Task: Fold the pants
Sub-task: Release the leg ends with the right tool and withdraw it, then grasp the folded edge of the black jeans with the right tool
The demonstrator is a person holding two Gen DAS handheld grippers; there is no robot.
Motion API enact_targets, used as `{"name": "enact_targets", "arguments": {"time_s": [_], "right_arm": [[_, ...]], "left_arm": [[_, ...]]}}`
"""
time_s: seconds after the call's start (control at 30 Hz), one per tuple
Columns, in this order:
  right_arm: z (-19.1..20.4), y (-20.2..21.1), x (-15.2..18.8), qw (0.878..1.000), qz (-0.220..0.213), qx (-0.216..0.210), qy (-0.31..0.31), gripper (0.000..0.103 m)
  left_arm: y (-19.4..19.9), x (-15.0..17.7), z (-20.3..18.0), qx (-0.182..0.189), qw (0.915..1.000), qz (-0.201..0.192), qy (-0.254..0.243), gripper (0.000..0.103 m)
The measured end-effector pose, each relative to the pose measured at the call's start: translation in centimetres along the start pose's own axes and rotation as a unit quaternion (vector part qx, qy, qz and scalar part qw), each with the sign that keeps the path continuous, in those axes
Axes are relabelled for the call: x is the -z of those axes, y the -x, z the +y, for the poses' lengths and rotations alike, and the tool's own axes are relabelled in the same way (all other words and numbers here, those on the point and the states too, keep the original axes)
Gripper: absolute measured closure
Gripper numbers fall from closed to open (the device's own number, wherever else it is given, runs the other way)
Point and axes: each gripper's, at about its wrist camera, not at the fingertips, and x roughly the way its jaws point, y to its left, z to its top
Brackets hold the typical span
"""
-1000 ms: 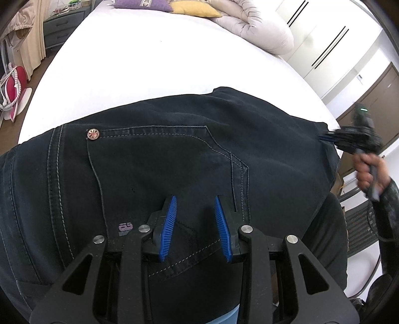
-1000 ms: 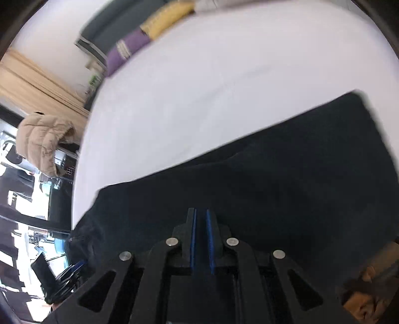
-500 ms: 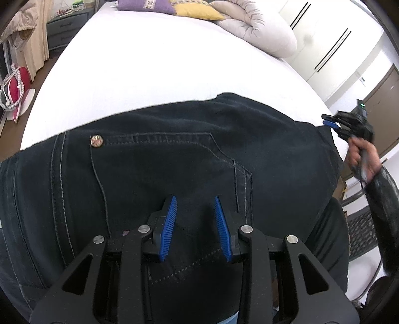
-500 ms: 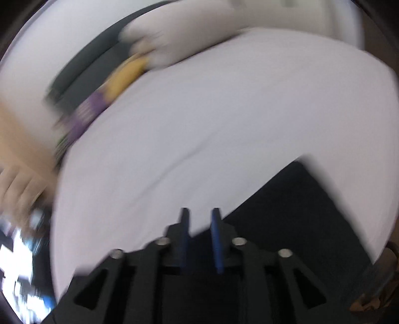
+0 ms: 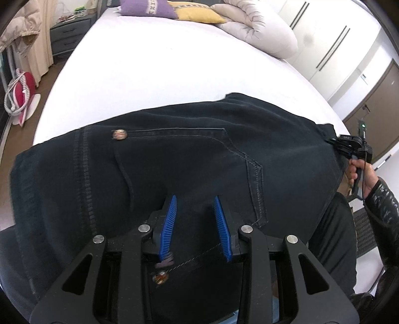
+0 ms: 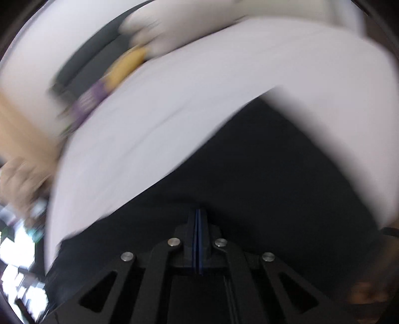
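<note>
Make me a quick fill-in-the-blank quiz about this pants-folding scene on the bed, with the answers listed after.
1. The dark pants lie spread on a bed with a ____ sheet.
2. The left gripper has blue pads standing ____ over the pants.
3. The right gripper has its pads pressed ____.
4. At the head of the bed, beside the yellow pillow, lies a ____ pillow.

Answers: white; apart; together; purple
</note>
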Motion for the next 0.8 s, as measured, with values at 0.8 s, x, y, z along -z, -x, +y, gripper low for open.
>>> {"name": "enact_targets", "arguments": {"time_s": [0.8], "right_arm": [[4.6, -2.9, 5.6, 0.967, 0.096, -0.233, -0.036, 0.103]], "left_arm": [[-10.1, -7.0, -6.4, 0.096, 0.9946, 0.038, 0.01, 0.092]]}}
